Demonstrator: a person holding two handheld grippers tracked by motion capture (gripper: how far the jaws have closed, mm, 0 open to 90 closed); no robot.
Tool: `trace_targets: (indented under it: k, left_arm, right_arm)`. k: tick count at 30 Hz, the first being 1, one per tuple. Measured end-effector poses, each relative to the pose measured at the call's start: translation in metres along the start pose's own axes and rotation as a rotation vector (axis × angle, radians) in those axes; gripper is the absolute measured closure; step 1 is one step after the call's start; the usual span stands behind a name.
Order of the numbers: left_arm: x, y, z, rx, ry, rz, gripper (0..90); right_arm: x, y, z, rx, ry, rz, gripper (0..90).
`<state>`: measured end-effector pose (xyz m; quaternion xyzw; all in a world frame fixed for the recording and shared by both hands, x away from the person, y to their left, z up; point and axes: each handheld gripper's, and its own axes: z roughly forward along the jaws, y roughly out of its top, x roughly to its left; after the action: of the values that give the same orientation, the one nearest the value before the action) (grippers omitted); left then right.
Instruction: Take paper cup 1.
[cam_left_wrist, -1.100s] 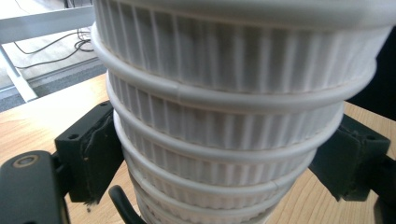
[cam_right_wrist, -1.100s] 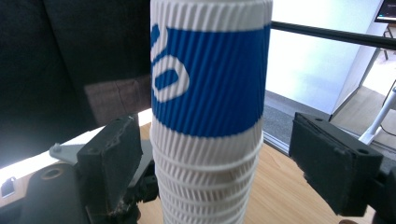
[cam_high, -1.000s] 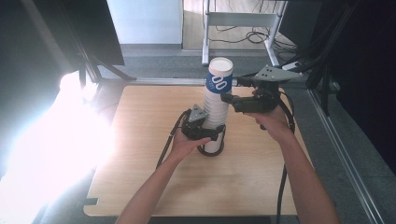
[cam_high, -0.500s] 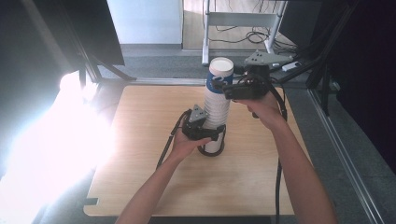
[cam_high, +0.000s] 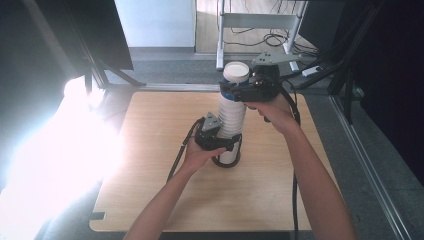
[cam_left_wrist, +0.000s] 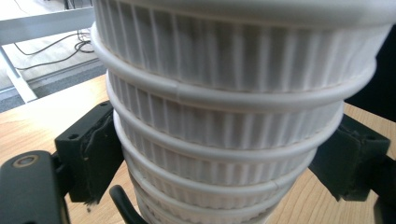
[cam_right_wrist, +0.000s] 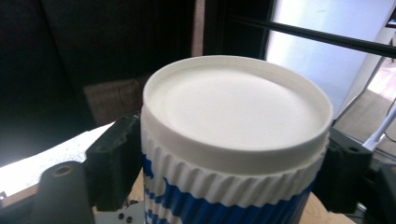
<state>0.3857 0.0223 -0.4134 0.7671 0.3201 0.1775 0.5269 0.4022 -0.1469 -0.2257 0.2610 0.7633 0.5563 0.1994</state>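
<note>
White ribbed cups (cam_high: 231, 120), nested in a tall stack, stand mid-counter (cam_high: 150, 200). Left tongs (cam_high: 220, 142) clamp the stack low down; right tongs (cam_high: 245, 91) clamp the top cup (cam_right_wrist: 233, 135), blue-banded, just under its rim. Probably light, thin-walled and crushable, so grip gently on the ribs, which resist slipping.

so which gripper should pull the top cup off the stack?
Right, probably. The right gripper is shut on the top cup, the blue-and-white one, just under its rim, while the left gripper clamps the cup stack low, steadying it on the table.
</note>
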Motion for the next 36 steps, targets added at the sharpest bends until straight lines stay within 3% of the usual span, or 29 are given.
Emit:
trace_targets:
  k: [14,22,30,36]
  left_arm:
    - [0.0,0.0,0.0,-0.001,-0.004,-0.003,12.5]
    - [0.0,0.0,0.0,0.0,-0.001,0.002,12.4]
    - [0.0,-0.001,0.0,-0.003,0.003,0.006,12.4]
    - [-0.003,-0.001,0.001,-0.009,0.009,0.011,12.4]
  right_arm:
    - [-0.001,0.001,0.001,-0.023,-0.004,0.005,26.0]
    - [0.001,0.01,-0.007,-0.061,-0.016,0.005,26.5]
    - [0.006,0.022,-0.016,-0.074,-0.038,-0.034,27.1]
    - [0.006,0.028,-0.029,-0.115,-0.037,-0.024,27.3]
